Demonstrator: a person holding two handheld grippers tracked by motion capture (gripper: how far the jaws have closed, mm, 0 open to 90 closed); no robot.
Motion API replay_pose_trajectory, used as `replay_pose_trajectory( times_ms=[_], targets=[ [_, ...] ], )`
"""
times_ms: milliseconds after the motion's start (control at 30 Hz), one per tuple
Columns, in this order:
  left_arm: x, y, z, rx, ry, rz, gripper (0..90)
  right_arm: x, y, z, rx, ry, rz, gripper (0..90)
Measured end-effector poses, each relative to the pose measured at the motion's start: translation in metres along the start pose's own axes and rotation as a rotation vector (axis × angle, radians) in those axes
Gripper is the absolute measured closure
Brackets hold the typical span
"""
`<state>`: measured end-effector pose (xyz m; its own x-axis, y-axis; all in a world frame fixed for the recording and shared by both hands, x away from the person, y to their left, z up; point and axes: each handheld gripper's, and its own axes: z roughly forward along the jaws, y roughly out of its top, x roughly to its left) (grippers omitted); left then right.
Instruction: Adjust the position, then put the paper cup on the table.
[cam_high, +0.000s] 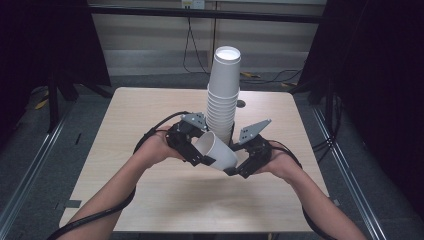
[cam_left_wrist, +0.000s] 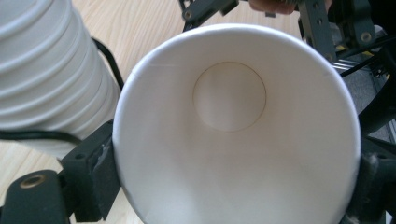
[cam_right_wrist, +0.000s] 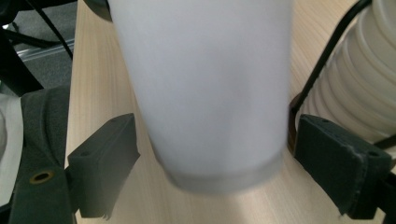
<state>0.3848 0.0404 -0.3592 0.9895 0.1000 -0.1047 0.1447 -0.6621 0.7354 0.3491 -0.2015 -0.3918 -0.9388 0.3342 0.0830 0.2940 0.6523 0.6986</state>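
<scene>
A single white paper cup (cam_high: 216, 150) lies tilted above the table between my two grippers, its mouth toward my left hand. My left gripper (cam_high: 204, 151) is shut on the cup: in the left gripper view the cup's mouth (cam_left_wrist: 229, 140) faces the camera and both pads (cam_left_wrist: 95, 170) press on its rim. My right gripper (cam_high: 236, 165) stands open around the cup's base (cam_right_wrist: 210, 84), with a gap between each pad (cam_right_wrist: 109, 158) and the cup wall. Just behind the grippers a tall stack of white cups (cam_high: 223, 95) stands upright.
The light wooden table (cam_high: 150, 110) ends at a dark floor with rails on both sides. A small dark hole (cam_high: 241, 104) sits beside the stack. The stack (cam_left_wrist: 42, 70) (cam_right_wrist: 359, 79) stands close beside both grippers. Black cables trail from the grippers.
</scene>
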Motion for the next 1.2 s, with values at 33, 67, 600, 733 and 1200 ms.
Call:
replay_pose_trajectory(
  times_ms=[33, 67, 600, 733, 1200],
  targets=[
    [0.0, -0.001, 0.0, 0.008, 0.006, -0.006, 11.4, 0.0, -0.002, 0.0, 0.001, -0.009, 0.008, 13.1],
    [0.001, -0.003, -0.001, 0.018, 0.007, -0.01, 11.4, -0.001, -0.005, 0.0, -0.005, -0.017, 0.011, 13.1],
    [0.009, -0.02, -0.012, 0.106, 0.076, -0.059, 11.1, -0.009, -0.059, 0.01, -0.055, -0.176, 0.132, 13.6],
    [0.01, -0.023, -0.013, 0.128, 0.081, -0.059, 11.1, -0.01, -0.067, 0.012, -0.031, -0.191, 0.142, 13.6],
    [0.014, -0.038, -0.014, 0.166, 0.104, -0.09, 11.0, -0.012, -0.092, 0.027, 0.032, -0.236, 0.157, 13.4]
  ],
)
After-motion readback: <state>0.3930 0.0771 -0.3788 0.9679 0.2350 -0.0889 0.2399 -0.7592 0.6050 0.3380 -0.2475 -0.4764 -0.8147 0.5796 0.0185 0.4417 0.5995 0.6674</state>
